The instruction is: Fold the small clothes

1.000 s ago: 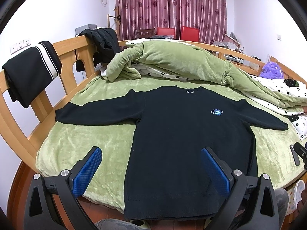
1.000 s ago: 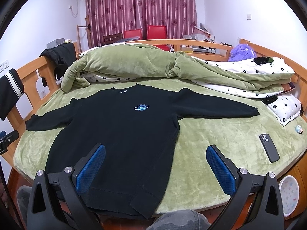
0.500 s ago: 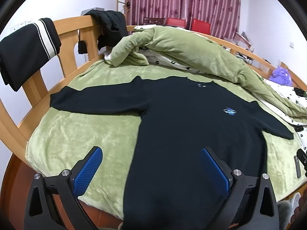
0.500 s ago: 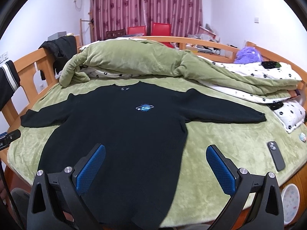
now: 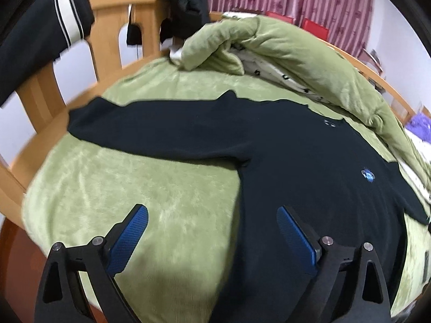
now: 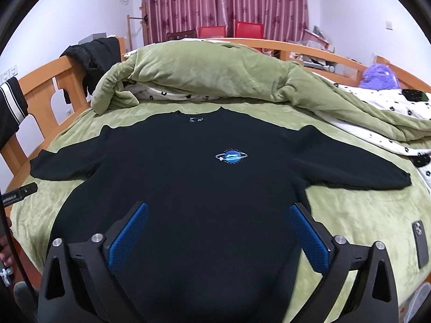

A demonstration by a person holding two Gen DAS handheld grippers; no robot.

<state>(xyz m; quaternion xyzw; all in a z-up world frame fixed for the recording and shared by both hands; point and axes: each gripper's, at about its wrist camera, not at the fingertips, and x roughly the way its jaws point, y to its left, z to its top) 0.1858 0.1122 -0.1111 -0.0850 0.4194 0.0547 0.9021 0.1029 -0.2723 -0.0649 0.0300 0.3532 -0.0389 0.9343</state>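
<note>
A black long-sleeved sweater [image 6: 204, 177] with a small blue planet logo [image 6: 231, 156] lies flat, front up, on the green bed cover, both sleeves spread out sideways. It also shows in the left wrist view [image 5: 296, 167], its left sleeve [image 5: 150, 132] stretched toward the wooden rail. My left gripper [image 5: 212, 238] is open and empty above the sweater's left side edge, below the armpit. My right gripper [image 6: 218, 231] is open and empty above the lower middle of the sweater's body.
A bunched green quilt [image 6: 215, 72] lies behind the sweater. A wooden bed rail [image 5: 43, 91] with dark clothes draped on it runs along the left. A phone [image 6: 420, 242] lies on the cover at right. A purple plush [image 6: 379, 76] sits far right.
Both grippers have moved forward and lower toward the sweater. The left one has swung to the left, toward the left sleeve. Both stay open.
</note>
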